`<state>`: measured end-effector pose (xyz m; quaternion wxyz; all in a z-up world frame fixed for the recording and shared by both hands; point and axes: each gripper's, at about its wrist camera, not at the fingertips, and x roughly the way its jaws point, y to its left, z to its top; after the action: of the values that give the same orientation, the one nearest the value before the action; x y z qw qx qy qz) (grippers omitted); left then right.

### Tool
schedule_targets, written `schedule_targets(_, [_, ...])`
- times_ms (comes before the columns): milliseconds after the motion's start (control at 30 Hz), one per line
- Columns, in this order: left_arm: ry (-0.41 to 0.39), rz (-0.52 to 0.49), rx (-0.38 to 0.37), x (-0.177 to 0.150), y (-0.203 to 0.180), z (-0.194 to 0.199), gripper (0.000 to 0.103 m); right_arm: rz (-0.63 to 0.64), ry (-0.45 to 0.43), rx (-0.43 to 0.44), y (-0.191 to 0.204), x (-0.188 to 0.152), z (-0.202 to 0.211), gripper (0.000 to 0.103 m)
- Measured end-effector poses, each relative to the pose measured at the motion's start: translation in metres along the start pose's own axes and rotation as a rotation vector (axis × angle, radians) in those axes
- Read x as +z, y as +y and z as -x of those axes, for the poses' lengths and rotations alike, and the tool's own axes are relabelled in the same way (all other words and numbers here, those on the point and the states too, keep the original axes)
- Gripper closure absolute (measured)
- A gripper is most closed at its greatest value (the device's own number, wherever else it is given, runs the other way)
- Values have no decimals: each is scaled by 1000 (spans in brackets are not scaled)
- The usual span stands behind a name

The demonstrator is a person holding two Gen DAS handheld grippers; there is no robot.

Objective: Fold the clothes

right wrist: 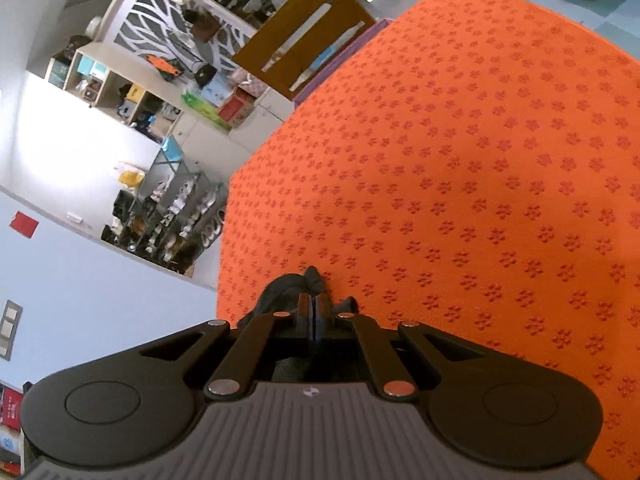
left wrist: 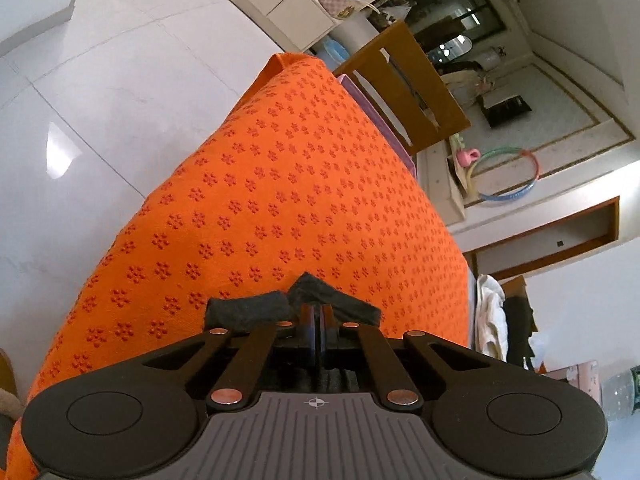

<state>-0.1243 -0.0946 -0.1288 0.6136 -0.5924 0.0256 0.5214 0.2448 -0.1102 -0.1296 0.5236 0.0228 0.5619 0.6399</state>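
Observation:
A dark grey garment (left wrist: 248,312) lies bunched at the near edge of the table's orange flower-patterned cloth (left wrist: 300,180). In the left wrist view my left gripper (left wrist: 318,310) is shut, its fingers pinching a fold of this garment, which sticks up past the tips. In the right wrist view the same dark garment (right wrist: 286,288) is gathered at the corner of the orange cloth (right wrist: 460,180). There my right gripper (right wrist: 312,300) is shut on another bunch of the fabric. Most of the garment is hidden under the gripper bodies.
A wooden chair (left wrist: 404,88) stands at the table's far side, also the wooden chair (right wrist: 304,40). White floor tiles (left wrist: 100,100) lie beyond the table's edge. A heap of white and dark clothes (left wrist: 500,320) sits to the right. A shoe rack (right wrist: 176,216) stands by the wall.

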Motion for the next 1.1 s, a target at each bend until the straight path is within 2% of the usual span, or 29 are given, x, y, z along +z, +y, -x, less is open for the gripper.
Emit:
schedule_targets(133, [-5,-9,2,1,5,-1,99,-1,16,-29,-7,-4,-9,101])
schedule_targets(233, [-19,-141,9,2,-2,6,96,78,35,-44,-1,-5,-11,99])
schedule_targets(267, [-22,-192,6,1,-5,11,95,130,26,-61,4,-6,-8,96])
schedule_targets(300, [-25,-241,3,-1,-8,15,91,180,24,-69,9,-6,-5,93])
schedule_targets(333, [-28,-284,-1,-4,-11,20,81,232,28,-67,13,-7,0,86])
schedule_targets(367, [-32,-327,-4,-6,-14,25,76,281,34,-63,17,-8,4,72])
schedule_targets(400, [-35,-370,-5,-10,-16,30,68,328,38,-62,21,-10,10,67])
schedule_targets(433, [-38,-410,-3,-15,-18,35,63,375,40,-62,24,-12,15,67])
schedule_targets(500, [-35,-474,2,-25,-21,44,59,444,54,-53,29,-18,25,67])
schedule_targets(633, [-11,-592,26,-51,-22,55,59,559,84,-35,34,-34,45,67])
schedule_targets(767, [17,-659,61,-75,-15,60,59,631,133,-36,33,-55,57,68])
schedule_targets(900, [27,-729,91,-97,-11,57,60,712,171,-38,32,-79,60,75])
schedule_targets(1100, [15,-844,140,-115,-11,46,60,862,182,-70,39,-107,56,75])
